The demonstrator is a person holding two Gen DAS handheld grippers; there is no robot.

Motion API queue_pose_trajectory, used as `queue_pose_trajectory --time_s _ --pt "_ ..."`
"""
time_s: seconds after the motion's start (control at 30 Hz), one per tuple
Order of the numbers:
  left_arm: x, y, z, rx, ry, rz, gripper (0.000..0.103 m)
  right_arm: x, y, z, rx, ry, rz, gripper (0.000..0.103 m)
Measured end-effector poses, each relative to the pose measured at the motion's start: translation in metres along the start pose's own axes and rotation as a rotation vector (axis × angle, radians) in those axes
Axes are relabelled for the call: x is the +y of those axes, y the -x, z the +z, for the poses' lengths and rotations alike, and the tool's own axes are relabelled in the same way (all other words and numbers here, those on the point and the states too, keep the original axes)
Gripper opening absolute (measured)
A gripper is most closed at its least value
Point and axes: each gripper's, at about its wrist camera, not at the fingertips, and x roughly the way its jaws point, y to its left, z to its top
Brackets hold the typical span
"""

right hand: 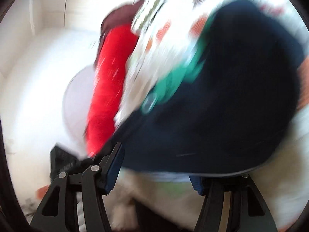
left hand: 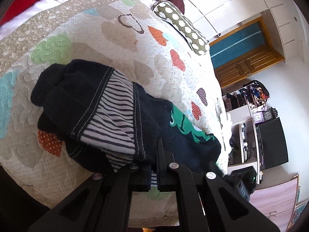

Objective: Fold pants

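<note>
The pants (left hand: 123, 114), bunched on the quilt (left hand: 108, 38), are being pinched at the striped waistband by our left gripper (left hand: 154, 176) while our right gripper (right hand: 156, 177) is gaping beside the dark cloth; we are advising an even hold, reading no writing.

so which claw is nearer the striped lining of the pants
Left. The left claw is shut on the pants right at the striped lining; the right claw is open at the plain dark side.
</note>
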Motion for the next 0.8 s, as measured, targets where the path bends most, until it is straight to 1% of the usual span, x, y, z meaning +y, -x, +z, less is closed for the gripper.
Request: queue_pose_trajectory --time_s 0.07,0.13,0.17,0.2,0.23,0.27,0.3,0.37,0.4,0.43,0.47,0.5,0.6,0.7,0.77,0.8 --pt "0.001 -0.002 -0.002 0.002 -0.003 0.007 0.003 -0.012 0.024 0.011 -0.072 -0.024 -0.078 0.067" --pt "0.000 -0.004 -0.003 0.003 -0.009 0.014 0.003 -0.021 0.037 0.017 -0.095 -0.049 -0.101 0.054" --pt "-0.002 -0.003 -0.004 0.000 -0.015 0.020 0.003 -0.024 0.042 0.018 -0.097 -0.063 -0.111 0.045" --pt "-0.002 -0.003 -0.004 -0.004 -0.020 0.024 0.003 -0.025 0.046 0.018 -0.102 -0.064 -0.119 0.039" --pt "-0.002 -0.001 -0.004 -0.011 -0.026 0.031 0.003 -0.024 0.049 0.017 -0.106 -0.050 -0.136 0.034" --pt "-0.002 0.001 -0.004 -0.018 -0.031 0.037 0.003 -0.021 0.051 0.017 -0.107 -0.034 -0.158 0.026" --pt "-0.002 0.002 -0.004 -0.024 -0.033 0.042 0.003 -0.016 0.054 0.016 -0.106 -0.007 -0.187 0.019" --pt "-0.002 0.004 -0.001 -0.035 -0.037 0.052 0.003 -0.002 0.058 0.008 -0.109 0.051 -0.217 0.010" --pt "-0.001 0.004 0.002 -0.036 -0.035 0.054 0.003 0.003 0.062 0.009 -0.108 0.074 -0.221 0.008" --pt "-0.001 0.003 0.005 -0.036 -0.032 0.059 0.003 0.007 0.062 0.010 -0.110 0.094 -0.225 0.008" --pt "-0.002 0.002 0.009 -0.036 -0.033 0.063 0.003 0.019 0.051 0.014 -0.115 0.116 -0.225 0.007" --pt "-0.003 0.001 0.013 -0.037 -0.038 0.067 0.003 0.027 0.048 0.019 -0.116 0.140 -0.223 0.007" --pt "-0.012 -0.004 0.031 -0.045 -0.070 0.088 0.003 0.048 0.041 0.037 -0.113 0.206 -0.231 0.007" --pt "-0.022 -0.022 0.063 -0.042 -0.095 0.121 0.003 0.064 0.026 0.066 -0.090 0.255 -0.257 0.007" --pt "-0.025 -0.041 0.090 -0.037 -0.096 0.150 0.003 0.072 0.011 0.088 -0.084 0.293 -0.301 0.007" --pt "-0.026 -0.050 0.102 -0.032 -0.095 0.163 0.003 0.075 0.000 0.101 -0.078 0.316 -0.338 0.007"
